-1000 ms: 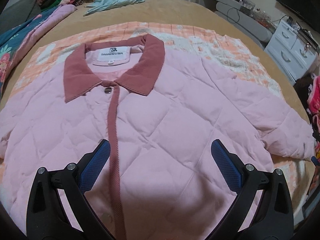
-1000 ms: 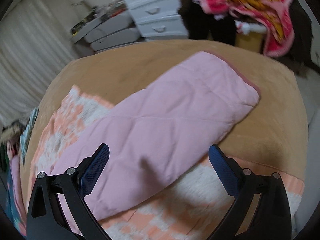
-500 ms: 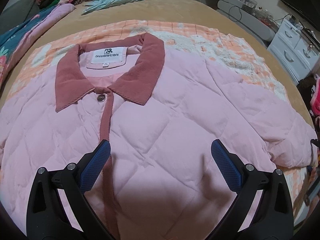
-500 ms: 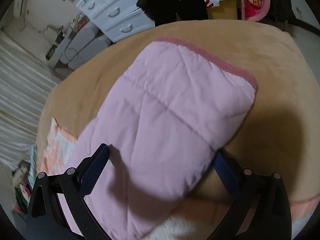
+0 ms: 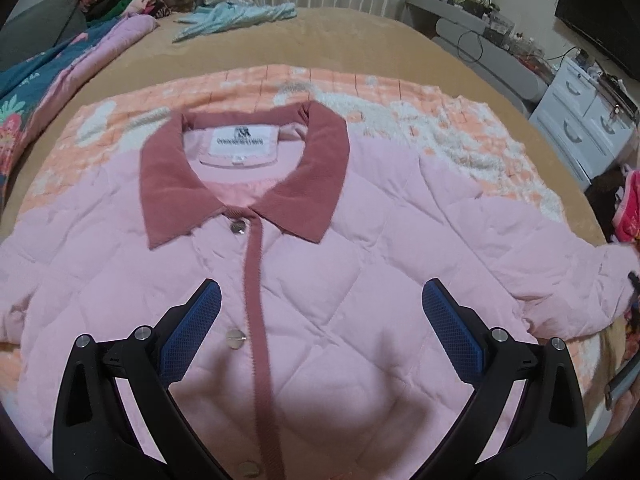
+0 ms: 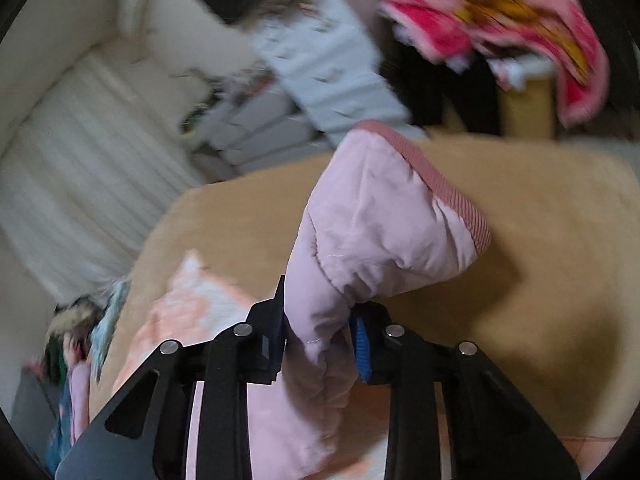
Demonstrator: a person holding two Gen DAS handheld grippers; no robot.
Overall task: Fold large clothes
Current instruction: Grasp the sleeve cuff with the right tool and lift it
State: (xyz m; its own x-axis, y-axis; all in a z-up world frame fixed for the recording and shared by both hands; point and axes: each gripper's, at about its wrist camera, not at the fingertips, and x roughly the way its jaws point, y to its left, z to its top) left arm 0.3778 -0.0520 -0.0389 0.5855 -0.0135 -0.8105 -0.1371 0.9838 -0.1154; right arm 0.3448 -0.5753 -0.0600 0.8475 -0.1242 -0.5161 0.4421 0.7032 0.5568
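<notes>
A pink quilted jacket [image 5: 320,280] with a dusty-red collar [image 5: 244,176] lies face up and buttoned on an orange-and-white blanket [image 5: 400,104]. My left gripper [image 5: 320,316] is open and empty, hovering over the jacket's chest just right of the placket. My right gripper [image 6: 320,332] is shut on the jacket's right sleeve [image 6: 380,232] a little behind its striped cuff [image 6: 444,188], and holds it bunched and lifted off the bed. That sleeve also shows in the left wrist view [image 5: 560,264], at the right edge.
The tan bed cover [image 5: 340,36] stretches behind. A light-blue garment [image 5: 236,16] and a clothes pile [image 5: 132,0] lie at the far end. White drawers [image 5: 580,120] stand to the right. A pink-red blanket [image 6: 500,12] hangs beyond the bed.
My right gripper has closed on the sleeve near the cuff and raised it. My left gripper has shifted right along the jacket's chest and stays open.
</notes>
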